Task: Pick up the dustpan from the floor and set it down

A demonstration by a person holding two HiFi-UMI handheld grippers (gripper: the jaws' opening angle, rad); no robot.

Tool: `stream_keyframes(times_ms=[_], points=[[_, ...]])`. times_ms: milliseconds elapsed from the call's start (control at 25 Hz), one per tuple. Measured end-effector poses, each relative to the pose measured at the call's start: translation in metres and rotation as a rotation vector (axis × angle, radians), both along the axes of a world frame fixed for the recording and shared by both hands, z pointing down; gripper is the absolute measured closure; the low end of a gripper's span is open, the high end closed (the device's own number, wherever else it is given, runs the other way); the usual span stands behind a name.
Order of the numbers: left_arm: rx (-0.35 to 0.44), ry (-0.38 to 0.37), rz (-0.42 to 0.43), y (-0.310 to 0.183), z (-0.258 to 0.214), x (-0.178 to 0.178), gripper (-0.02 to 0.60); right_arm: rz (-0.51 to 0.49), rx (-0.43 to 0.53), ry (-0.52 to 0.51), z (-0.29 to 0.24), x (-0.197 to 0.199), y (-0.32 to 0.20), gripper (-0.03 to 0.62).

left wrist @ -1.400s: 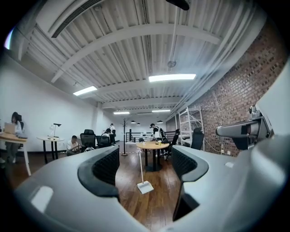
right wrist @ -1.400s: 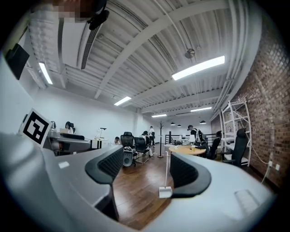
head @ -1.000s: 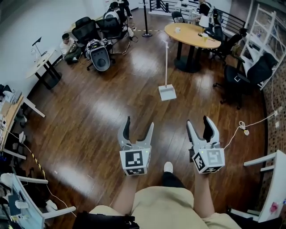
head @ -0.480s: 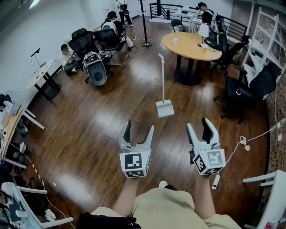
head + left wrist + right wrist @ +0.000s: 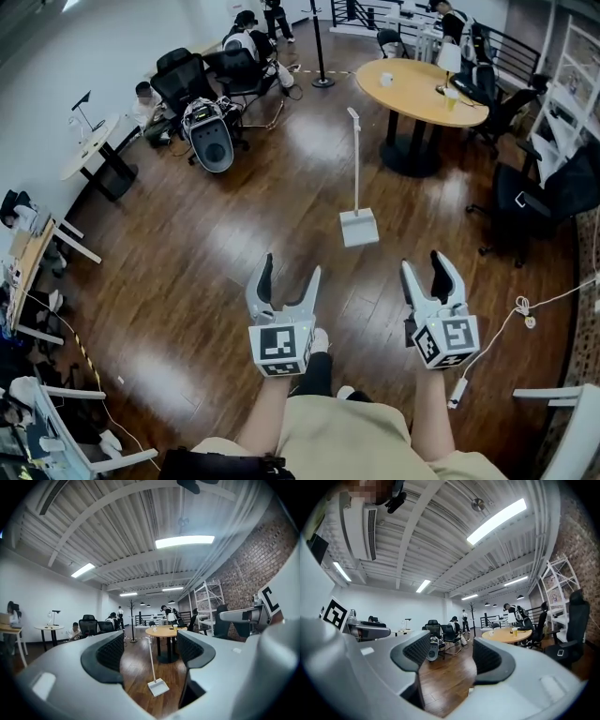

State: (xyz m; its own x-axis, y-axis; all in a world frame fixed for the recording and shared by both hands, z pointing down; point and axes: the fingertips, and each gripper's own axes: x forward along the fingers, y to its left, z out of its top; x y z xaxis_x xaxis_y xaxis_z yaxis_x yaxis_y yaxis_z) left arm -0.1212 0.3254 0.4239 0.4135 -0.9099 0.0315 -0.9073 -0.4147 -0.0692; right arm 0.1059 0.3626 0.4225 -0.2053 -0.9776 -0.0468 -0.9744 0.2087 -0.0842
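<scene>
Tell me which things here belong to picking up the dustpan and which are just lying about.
For the job:
- dustpan, standing on the floor ahead, long handle upright
- left gripper, open, nothing between its jaws
- right gripper, open and empty, jaws just been closing a little

Just about:
- round table
- office chairs
- power strip on the floor
- side table

A white long-handled dustpan (image 5: pixel 359 228) is seen just right of centre in the head view, standing alone on the dark brown wooden plank floor (image 5: pixel 187 244). Its flat pan rests on the boards, and its thin pale handle stands upright, ending in a small grip. In the left gripper view it is shown at lower centre.
</scene>
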Motion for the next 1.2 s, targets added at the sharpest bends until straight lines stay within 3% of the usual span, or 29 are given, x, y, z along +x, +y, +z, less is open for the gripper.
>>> stream_keyframes(times_ms=[280, 680, 1000, 1200], points=[[-0.002, 0.004, 0.032, -0.090, 0.011, 0.009, 0.252, -0.007, -0.017, 0.020, 0.014, -0.009, -0.087, 0.324], [0.036, 0.071, 0.076, -0.233, -0.014, 0.007, 0.255, -0.010, 0.029, 0.094, -0.028, -0.031, -0.229, 0.329], [0.003, 0.071, 0.089, -0.292, -0.002, 0.003, 0.253, -0.027, 0.008, 0.110, -0.017, -0.042, -0.287, 0.329], [-0.027, 0.064, 0.133, -0.315, 0.011, 0.029, 0.253, -0.002, -0.030, 0.059, 0.008, -0.020, -0.311, 0.329]])
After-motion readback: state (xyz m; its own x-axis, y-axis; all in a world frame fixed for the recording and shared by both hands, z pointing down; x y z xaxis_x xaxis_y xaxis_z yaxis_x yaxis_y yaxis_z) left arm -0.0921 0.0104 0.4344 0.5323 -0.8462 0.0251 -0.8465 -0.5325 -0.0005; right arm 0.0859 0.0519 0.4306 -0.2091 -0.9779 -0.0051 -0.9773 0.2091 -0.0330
